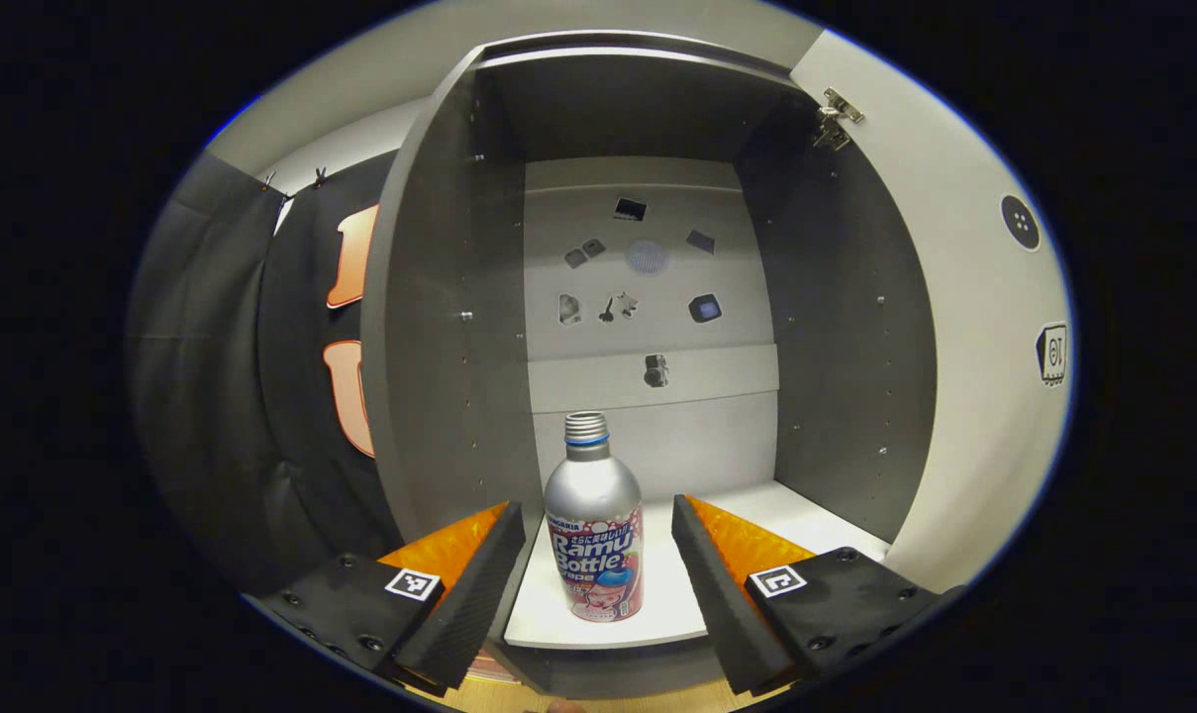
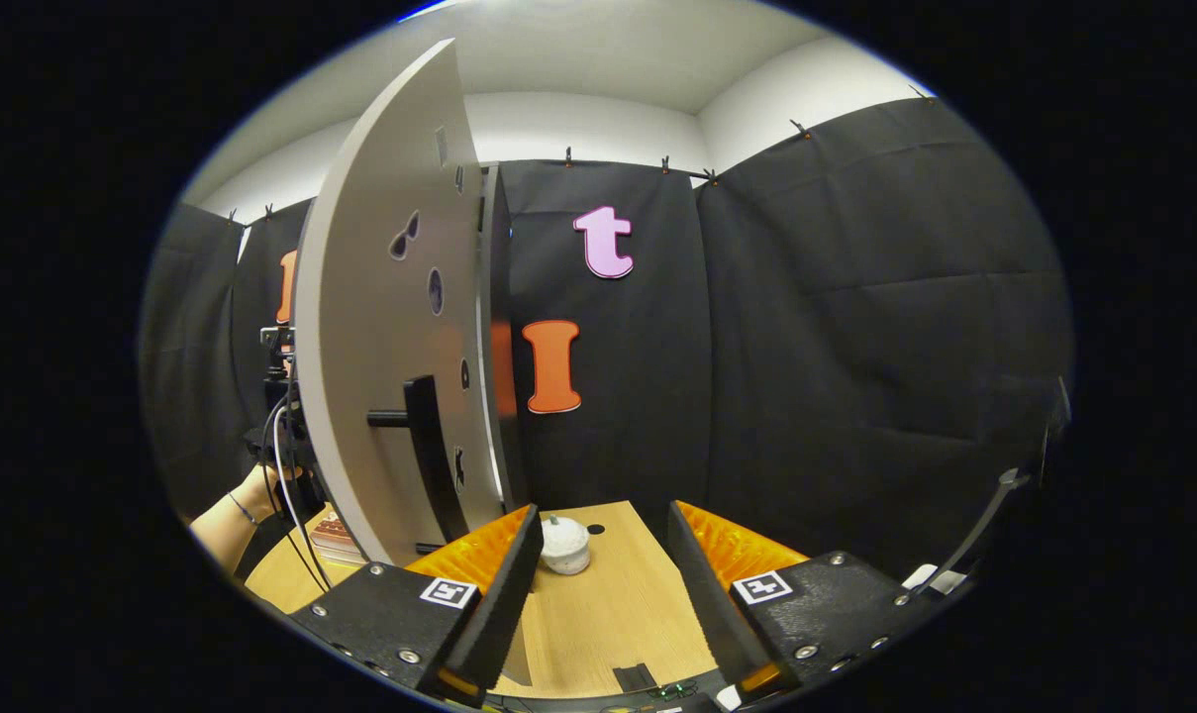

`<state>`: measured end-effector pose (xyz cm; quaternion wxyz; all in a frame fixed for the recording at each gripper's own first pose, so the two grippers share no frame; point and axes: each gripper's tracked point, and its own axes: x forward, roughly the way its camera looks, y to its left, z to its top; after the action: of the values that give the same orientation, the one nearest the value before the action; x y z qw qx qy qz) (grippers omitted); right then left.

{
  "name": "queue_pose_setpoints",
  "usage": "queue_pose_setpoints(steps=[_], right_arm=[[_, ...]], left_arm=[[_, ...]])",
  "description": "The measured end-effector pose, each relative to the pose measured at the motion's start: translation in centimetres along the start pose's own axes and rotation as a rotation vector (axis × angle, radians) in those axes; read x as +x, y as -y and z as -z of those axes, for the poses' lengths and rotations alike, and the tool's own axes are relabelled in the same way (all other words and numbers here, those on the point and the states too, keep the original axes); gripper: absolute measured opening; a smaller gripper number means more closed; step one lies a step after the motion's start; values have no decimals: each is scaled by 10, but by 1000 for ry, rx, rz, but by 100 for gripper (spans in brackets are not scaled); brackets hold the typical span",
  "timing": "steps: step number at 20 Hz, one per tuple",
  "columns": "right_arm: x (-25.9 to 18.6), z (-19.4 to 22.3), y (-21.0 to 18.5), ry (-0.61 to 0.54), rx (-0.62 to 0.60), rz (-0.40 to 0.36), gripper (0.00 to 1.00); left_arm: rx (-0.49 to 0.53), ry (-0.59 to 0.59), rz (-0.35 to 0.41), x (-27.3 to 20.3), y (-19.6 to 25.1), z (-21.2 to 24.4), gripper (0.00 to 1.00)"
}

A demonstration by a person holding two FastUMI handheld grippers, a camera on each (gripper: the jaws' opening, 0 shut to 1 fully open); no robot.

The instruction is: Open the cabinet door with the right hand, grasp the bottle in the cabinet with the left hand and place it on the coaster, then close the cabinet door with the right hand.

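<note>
Ahead, both tools wide: left tool [image 1: 598, 555] flanking bottle [image 1: 595, 535], apparently untouched; right tool [image 2: 603, 555] beside open cabinet door [image 2: 390, 376].

Grey cabinet [image 1: 459, 297] front open, white door [image 1: 964, 327] swung aside. Silver printed aluminium bottle [image 1: 595, 525] alone on white shelf [image 1: 756, 515]; free room either side, above it, within side walls.

A silver bottle [image 1: 595, 530] with a pink label and bare threaded neck stands upright on the white shelf inside the cabinet [image 1: 459, 327]. The cabinet door [image 2: 390, 347] stands wide open at nine o'clock in the right gripper view, its black handle [image 2: 422, 436] facing outward. A flat thing at its foot is perhaps the coaster.
</note>
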<state>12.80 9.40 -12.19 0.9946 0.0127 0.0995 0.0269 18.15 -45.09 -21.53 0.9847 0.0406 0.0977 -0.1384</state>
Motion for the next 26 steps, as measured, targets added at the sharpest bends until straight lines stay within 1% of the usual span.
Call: queue_pose_setpoints(steps=[2,3,4,5,8,10,11,12,15,16,17,18,20,21,24,26], right_arm=[[2,1,3,-3,6,13,85],[3,1,4,-6,10,19,92],[4,2,4,-10,13,24,89],[5,3,5,-14,15,28,90],[5,7,7,-30,19,38,90],[6,8,8,-41,27,41,90],[6,10,8,-47,31,44,90],[5,11,9,-52,37,46,90],[5,13,7,-59,61,46,90],[5,14,7,-65,66,49,90],[5,15,7,-69,70,50,90],[5,15,7,-73,73,49,90],[5,15,7,-71,74,47,90],[5,14,7,-69,72,46,90],[6,14,7,-65,71,34,90],[6,14,4,-64,74,22,90]], left_arm=[[-11,-11,-13,11,-3,8,98],[-20,-20,-17,16,-4,12,98],[-31,-31,-15,21,-5,17,95],[-42,-39,-10,26,-5,20,98],[-65,-49,-12,40,-8,23,98],[-72,-51,-47,44,-12,23,98],[-70,-50,-38,46,-9,23,97],[-70,-58,-10,49,-1,26,95],[-56,-69,-12,49,1,27,87],[-59,-69,-10,48,3,26,87],[-68,-73,-3,45,7,26,84],[-76,-73,3,41,9,24,86],[-101,-75,24,30,13,21,84],[-114,-75,35,22,14,18,86],[-159,-69,63,-5,14,11,84],[-164,-57,63,-26,6,8,85]])
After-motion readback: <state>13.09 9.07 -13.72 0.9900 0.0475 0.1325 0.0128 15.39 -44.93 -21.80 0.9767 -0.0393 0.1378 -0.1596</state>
